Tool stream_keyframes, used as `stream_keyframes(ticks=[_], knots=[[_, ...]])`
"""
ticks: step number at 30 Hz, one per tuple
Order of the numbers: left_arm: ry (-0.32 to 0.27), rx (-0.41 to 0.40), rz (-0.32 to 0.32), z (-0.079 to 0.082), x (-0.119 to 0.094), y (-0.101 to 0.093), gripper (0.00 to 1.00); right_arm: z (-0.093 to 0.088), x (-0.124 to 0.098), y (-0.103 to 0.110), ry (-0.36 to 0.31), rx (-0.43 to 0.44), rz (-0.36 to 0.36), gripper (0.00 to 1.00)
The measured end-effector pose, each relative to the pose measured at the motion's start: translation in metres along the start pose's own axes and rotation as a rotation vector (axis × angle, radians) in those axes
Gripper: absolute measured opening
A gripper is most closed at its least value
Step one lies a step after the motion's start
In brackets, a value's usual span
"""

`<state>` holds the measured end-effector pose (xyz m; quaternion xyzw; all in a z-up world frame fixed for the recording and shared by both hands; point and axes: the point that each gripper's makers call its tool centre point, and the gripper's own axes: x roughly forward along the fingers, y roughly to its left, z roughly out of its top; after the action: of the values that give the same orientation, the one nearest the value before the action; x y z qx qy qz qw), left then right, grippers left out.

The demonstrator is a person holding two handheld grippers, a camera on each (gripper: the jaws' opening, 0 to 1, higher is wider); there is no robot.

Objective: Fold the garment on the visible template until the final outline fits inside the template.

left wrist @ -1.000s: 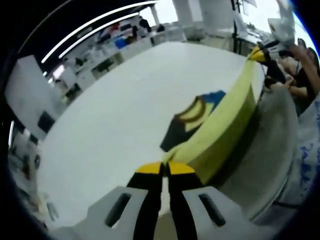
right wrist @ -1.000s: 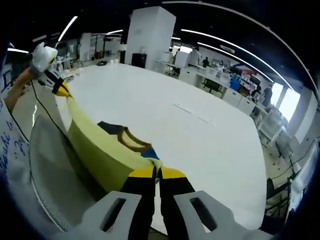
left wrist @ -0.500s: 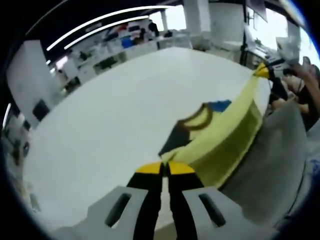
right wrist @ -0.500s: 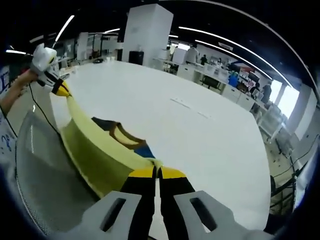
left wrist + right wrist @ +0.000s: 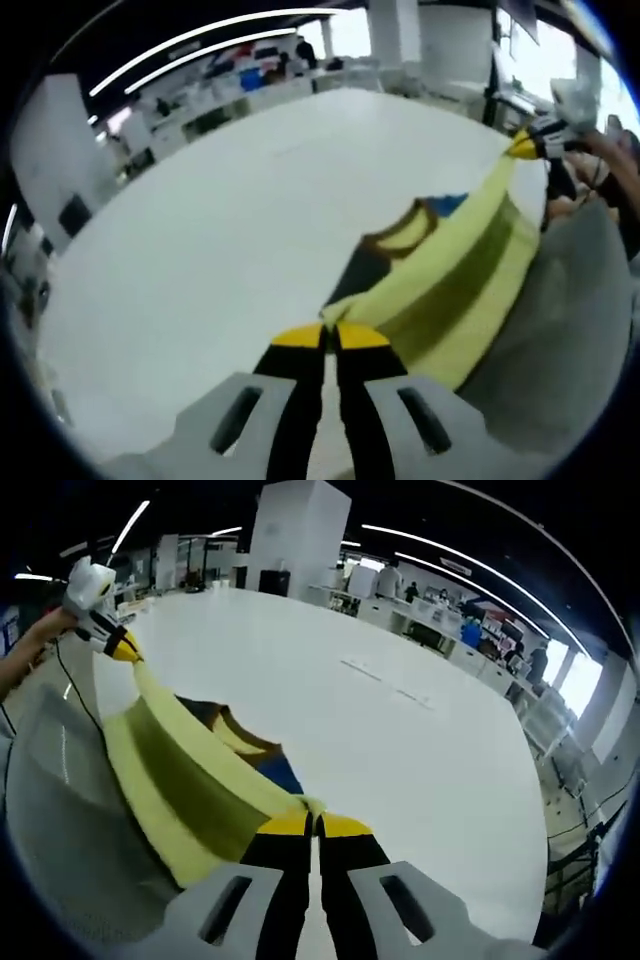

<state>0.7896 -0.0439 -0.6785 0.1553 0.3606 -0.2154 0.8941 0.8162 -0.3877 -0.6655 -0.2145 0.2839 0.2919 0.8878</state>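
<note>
Left gripper view: left gripper (image 5: 330,335), black jaws with yellow tips, closed tight on one corner of a pale yellow cloth garment (image 5: 455,265) with a brown-trimmed neckline and dark and blue panels. Far end of the same stretched edge is pinched by the right gripper (image 5: 527,148), held in a person's hand.

Right gripper view: right gripper (image 5: 315,825), same build, jaws clamped on the opposite corner of the garment (image 5: 190,780); the left gripper (image 5: 118,645) appears at the far end of the edge.

Location of garment: over the near edge of the large white table (image 5: 330,720), one long edge lifted and taut between the two grippers, the body sagging below it, the collar part lying on or just above the tabletop.

Progress, judged: early to middle. The lifted edge looks ready to be carried across as a fold. No finished folded outline lies flat. No template outline can be made out on the table, so fit cannot be judged.

Writing, brands, labels: none legible on garment, grippers or table.
</note>
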Motion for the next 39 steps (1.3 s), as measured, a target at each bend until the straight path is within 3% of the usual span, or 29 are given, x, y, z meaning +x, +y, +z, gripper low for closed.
stream_keyframes(ticks=[14, 39], knots=[[0.036, 0.018, -0.079, -0.001, 0.032, 0.010, 0.00, -0.011, 0.032, -0.010, 0.027, 0.009, 0.019, 0.02], [0.072, -0.034, -0.096, -0.016, 0.075, 0.020, 0.00, -0.028, 0.072, -0.018, 0.049, 0.077, 0.056, 0.02]])
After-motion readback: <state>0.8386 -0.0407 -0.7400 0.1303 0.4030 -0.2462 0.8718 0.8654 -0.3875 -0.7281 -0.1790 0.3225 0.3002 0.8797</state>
